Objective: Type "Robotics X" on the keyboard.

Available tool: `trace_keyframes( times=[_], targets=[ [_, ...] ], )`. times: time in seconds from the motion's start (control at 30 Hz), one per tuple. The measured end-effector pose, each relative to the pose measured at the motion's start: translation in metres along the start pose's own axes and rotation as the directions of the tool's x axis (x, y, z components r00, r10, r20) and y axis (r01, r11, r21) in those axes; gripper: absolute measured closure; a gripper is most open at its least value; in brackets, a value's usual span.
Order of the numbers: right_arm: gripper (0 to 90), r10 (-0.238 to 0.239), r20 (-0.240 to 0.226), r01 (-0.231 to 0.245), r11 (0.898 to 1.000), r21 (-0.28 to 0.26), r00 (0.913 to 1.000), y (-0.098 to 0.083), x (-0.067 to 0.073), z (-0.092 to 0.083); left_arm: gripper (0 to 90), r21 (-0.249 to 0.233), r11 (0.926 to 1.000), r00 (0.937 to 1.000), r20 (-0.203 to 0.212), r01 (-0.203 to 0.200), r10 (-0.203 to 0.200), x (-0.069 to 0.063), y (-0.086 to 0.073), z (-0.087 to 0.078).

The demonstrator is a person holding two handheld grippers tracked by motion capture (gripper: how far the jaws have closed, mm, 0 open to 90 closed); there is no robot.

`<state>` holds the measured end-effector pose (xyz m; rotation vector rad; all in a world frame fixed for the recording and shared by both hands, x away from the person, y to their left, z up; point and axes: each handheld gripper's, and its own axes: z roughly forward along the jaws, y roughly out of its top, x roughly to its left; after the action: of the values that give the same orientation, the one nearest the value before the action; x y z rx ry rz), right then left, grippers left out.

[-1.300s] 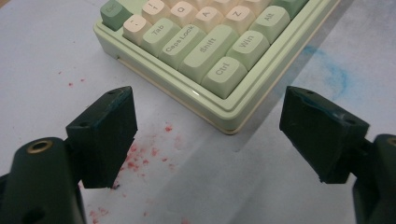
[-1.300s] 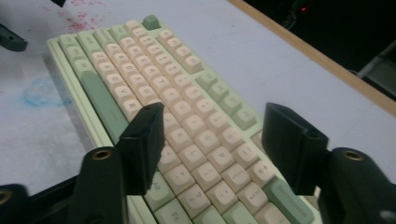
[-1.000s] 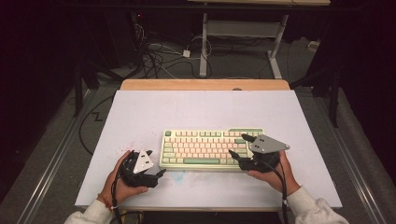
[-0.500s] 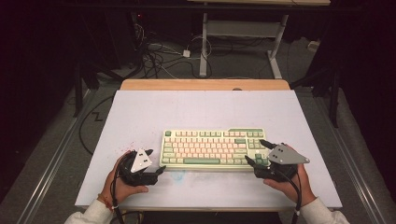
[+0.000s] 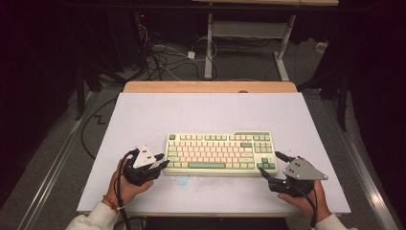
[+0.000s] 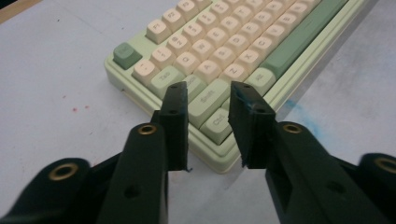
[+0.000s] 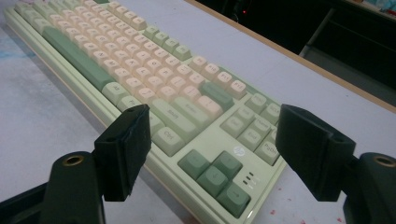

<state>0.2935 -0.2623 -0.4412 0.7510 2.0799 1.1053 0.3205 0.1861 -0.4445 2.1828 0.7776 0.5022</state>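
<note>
A pale green keyboard with cream and green keys lies flat in the middle of the white table. My left gripper is at its front left corner. In the left gripper view the keyboard runs away from me, and my left gripper has just been closing its jaws. They stand a narrow gap apart over the corner keys, and no pad visibly presses. My right gripper is at the front right corner. In the right gripper view my right gripper is wide open, with the arrow-key corner of the keyboard between its jaws, untouched.
The white table top has free room behind and beside the keyboard. A wooden strip borders its far edge. A faint blue smudge marks the surface in front of the keyboard. Cables and desk legs lie on the floor beyond.
My right hand has moved right and toward the near edge, from over the keyboard's right end to its front right corner. The left hand has stayed in place.
</note>
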Motion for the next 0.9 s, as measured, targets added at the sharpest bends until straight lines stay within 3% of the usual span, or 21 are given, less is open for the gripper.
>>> trace_keyframes(
  times=[0.27,0.6,0.9],
  targets=[
    [27.1,0.005,0.001,-0.005,1.000,0.010,1.0000,-0.003,0.001,0.000,86.3,0.025,0.9991,0.9993,0.012,-0.034,0.034,-0.004,0.019,0.006],
    [27.1,-0.004,-0.003,0.004,1.000,0.017,1.0000,-0.003,0.002,0.002,87.5,0.045,0.9966,0.9963,0.054,-0.069,0.067,-0.011,0.048,0.023],
    [27.1,-0.009,-0.012,0.009,1.000,0.024,0.9999,-0.004,0.003,0.004,87.6,0.078,0.9894,0.9891,0.092,-0.122,0.115,-0.019,0.068,0.049]
  ],
)
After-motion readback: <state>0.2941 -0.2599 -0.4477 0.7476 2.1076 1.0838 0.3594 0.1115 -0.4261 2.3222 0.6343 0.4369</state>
